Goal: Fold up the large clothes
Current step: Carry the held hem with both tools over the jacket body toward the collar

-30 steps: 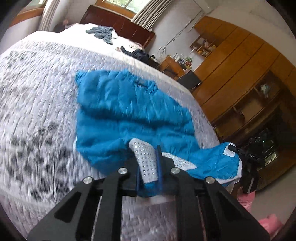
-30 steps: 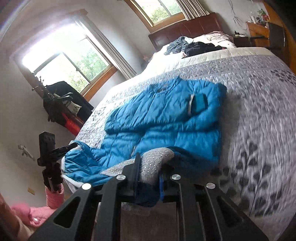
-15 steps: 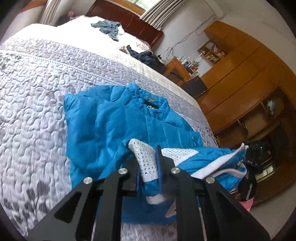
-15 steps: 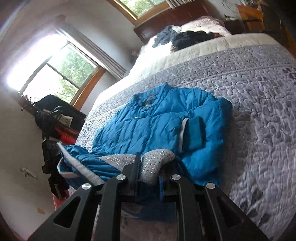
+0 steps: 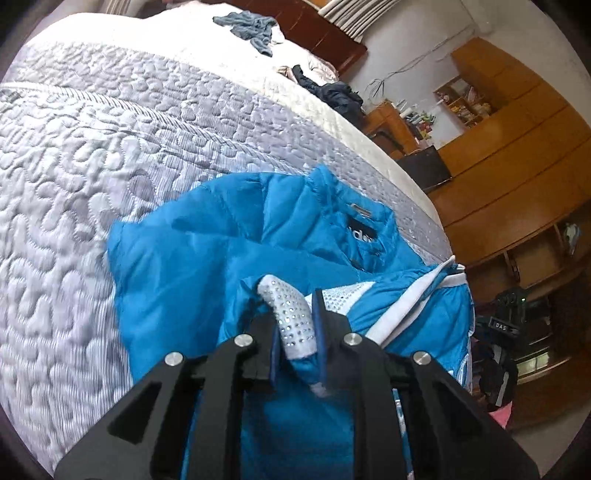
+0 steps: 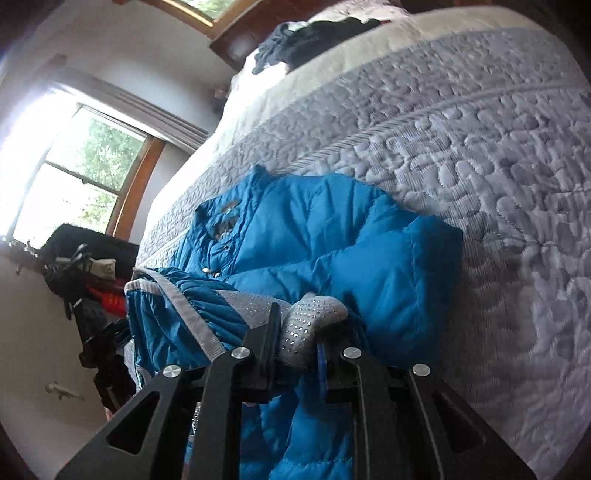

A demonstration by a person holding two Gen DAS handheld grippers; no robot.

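Observation:
A bright blue puffer jacket [image 5: 207,266] lies on the bed, collar toward the headboard. Its lower part with the grey-white hem band [image 5: 410,306] is lifted off the quilt and doubled toward the collar. My left gripper [image 5: 297,325] is shut on the blue fabric at one bottom corner, near a white studded patch. In the right wrist view the jacket [image 6: 332,240] shows its folded-in sleeve, and my right gripper [image 6: 299,339] is shut on the other bottom corner, with the hem band [image 6: 181,299] hanging between the two grippers.
The grey quilted bedspread [image 5: 74,155] spreads wide around the jacket. Loose dark clothes [image 5: 251,29] lie near the wooden headboard. Wooden cabinets [image 5: 517,155] stand beyond the bed's side, and a window [image 6: 74,166] with cluttered dark gear [image 6: 92,273] below it stands on the other side.
Both grippers have carried the jacket's bottom edge up and forward toward the collar. The hem now hangs in the air, and the jacket body looks much closer.

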